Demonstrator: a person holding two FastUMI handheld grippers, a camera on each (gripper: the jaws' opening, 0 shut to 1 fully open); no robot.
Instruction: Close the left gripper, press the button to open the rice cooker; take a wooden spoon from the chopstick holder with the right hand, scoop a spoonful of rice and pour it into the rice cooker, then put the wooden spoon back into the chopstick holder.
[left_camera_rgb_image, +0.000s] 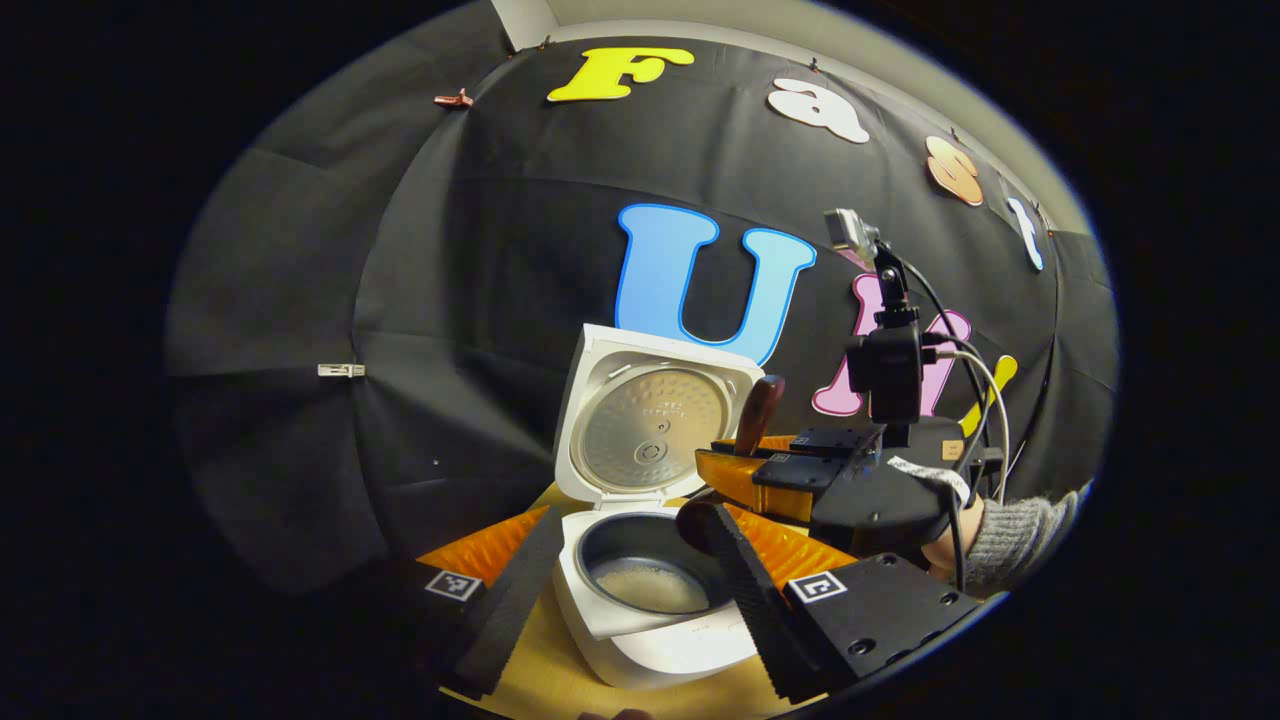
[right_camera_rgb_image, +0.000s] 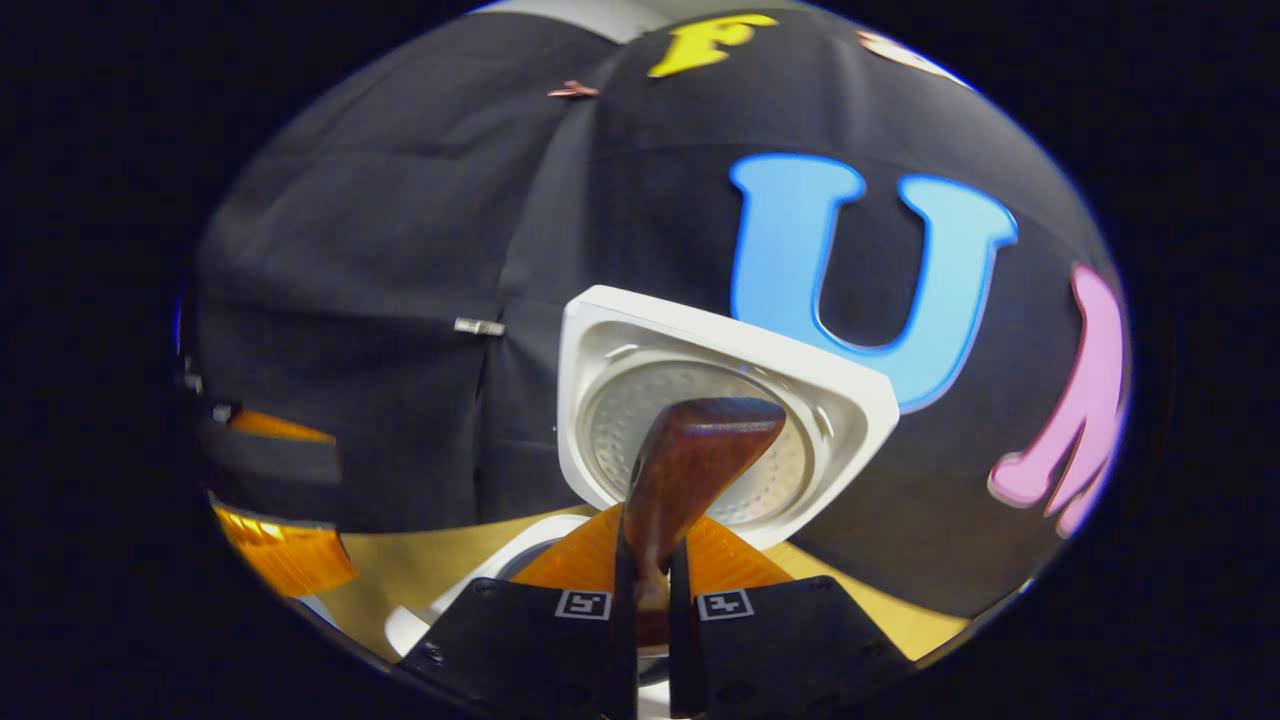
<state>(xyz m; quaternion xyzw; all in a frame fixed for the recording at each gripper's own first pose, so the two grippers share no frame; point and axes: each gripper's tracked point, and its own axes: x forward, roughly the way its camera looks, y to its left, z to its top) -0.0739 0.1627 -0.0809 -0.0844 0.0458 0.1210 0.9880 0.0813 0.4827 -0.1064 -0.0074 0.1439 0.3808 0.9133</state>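
lining booth: black cloth wall (left_camera_rgb_image: 300, 300); wooden table (left_camera_rgb_image: 560, 680) below.

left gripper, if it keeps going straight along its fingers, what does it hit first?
Probably the rice cooker: the left gripper, open, points at its front rim, with the open pot and raised lid just behind. Depth is unclear; the right gripper with the wooden spoon sits right of that line.
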